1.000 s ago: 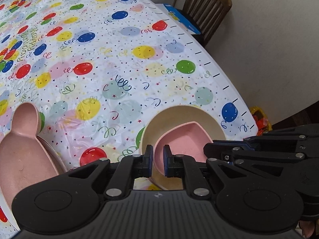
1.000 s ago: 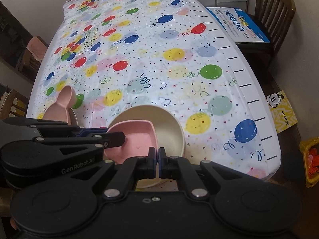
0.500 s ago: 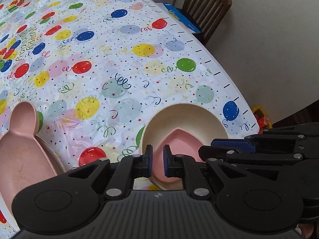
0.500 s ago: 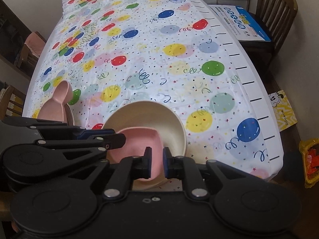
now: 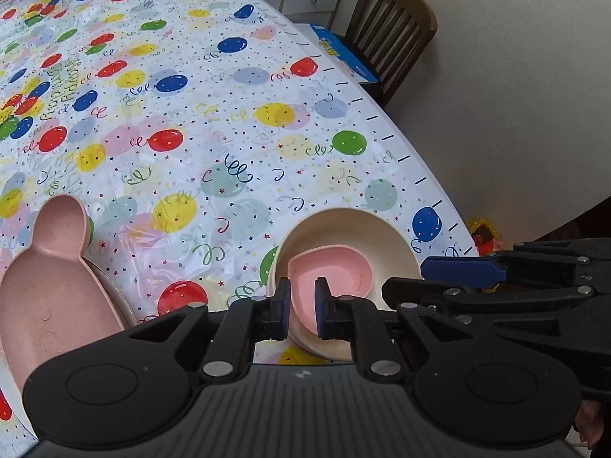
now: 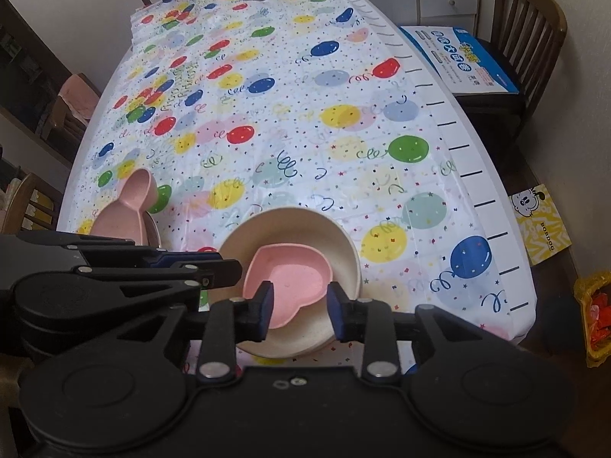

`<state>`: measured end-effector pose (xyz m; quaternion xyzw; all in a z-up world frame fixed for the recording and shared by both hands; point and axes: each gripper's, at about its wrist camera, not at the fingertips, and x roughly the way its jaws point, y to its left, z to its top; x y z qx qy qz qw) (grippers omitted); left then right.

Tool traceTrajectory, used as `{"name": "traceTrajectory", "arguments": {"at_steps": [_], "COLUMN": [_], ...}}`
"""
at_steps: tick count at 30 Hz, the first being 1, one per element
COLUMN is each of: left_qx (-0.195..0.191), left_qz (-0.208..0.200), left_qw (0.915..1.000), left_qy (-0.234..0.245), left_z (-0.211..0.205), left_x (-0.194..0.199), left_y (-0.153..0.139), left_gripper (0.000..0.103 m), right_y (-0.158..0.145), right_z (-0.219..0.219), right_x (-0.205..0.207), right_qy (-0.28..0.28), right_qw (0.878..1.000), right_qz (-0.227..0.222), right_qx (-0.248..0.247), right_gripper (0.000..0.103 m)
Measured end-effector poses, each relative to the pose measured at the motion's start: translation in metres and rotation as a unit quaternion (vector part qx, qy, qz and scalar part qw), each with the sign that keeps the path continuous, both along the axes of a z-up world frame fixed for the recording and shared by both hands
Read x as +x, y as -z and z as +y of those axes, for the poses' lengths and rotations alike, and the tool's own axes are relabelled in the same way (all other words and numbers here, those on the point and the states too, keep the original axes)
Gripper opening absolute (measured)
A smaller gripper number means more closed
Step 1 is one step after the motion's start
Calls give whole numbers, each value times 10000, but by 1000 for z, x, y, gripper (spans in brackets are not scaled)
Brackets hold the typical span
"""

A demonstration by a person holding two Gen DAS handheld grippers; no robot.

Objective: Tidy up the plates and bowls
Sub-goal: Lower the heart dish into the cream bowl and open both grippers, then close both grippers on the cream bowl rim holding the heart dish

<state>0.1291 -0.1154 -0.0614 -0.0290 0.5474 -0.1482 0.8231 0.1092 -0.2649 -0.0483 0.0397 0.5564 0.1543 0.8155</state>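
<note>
While the left view looks down along the left gripper [image 5: 301, 307], its fingers [image 5: 283, 305] are seen drawn close together with only a narrow gap, and the near-left rim of the pink bowl [image 5: 336, 273] lies in that gap; whether the pads press on the rim cannot be told from this view. The pink bowl is nested inside the cream bowl [image 5: 343, 229], which sits on the bench [image 5: 229, 122] just beyond the fingertips. To the right of the fingers, the right gripper [image 5: 439, 278] reaches in over the cream bowl's right edge. Far to the left of the fingers, a pink plate [image 5: 49, 278] with a rounded lobe is stacked on another dish near the bench edge. A wooden chair [image 5: 389, 38] is seen well beyond, past the bench's far right edge.

From the right view, the right gripper [image 6: 299, 305] is shown with its fingers [image 6: 263, 305] spread and opening; the near part of the pink bowl [image 6: 290, 278] lies between them, and the pads are not pressed on it. The cream bowl [image 6: 294, 225] surrounds it, directly beyond the fingertips. The left gripper [image 6: 214, 269] comes in from the left, at the pink bowl's left rim. Farther left, the pink plate [image 6: 130, 206] is seen. A blue box [image 6: 458, 57] rests on the chair [image 6: 530, 30] at far right.
</note>
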Motion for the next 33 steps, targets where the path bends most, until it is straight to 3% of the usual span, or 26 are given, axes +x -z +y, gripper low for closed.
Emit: {"name": "traceTrajectory", "arguments": {"at_steps": [4, 7, 12, 14, 17, 22, 25, 33], "left_qx": [-26, -12, -4, -42, -90, -290, -306, -257], "left_qz": [-94, -211, -382, -388, -426, -450, -364, 80], "left_qw": [10000, 9998, 9991, 9990, 9988, 9979, 9977, 9962], "left_qy": [-3, -17, -183, -221, -241, -368, -486, -833], "left_z": [2, 4, 10, 12, 14, 18, 17, 12], "left_x": [-8, -13, -21, -23, -27, -32, -31, -20], "left_y": [-7, -13, -21, -23, -25, -24, -17, 20], "left_gripper": [19, 30, 60, 61, 61, 73, 78, 78], "right_y": [-10, -16, -25, -29, -34, -39, -37, -4], "right_z": [-3, -5, -9, -12, -16, -18, -22, -38], "right_x": [-4, -8, -14, -16, -21, -25, -25, -9], "right_qy": [13, 31, 87, 122, 141, 173, 277, 861], "right_qw": [9999, 9997, 9993, 9991, 9986, 9981, 9979, 9957], "right_qz": [-126, -227, -354, -398, -496, -584, -579, -103], "right_qx": [65, 84, 89, 108, 142, 105, 126, 338], "right_gripper": [37, 41, 50, 56, 73, 92, 97, 97]}}
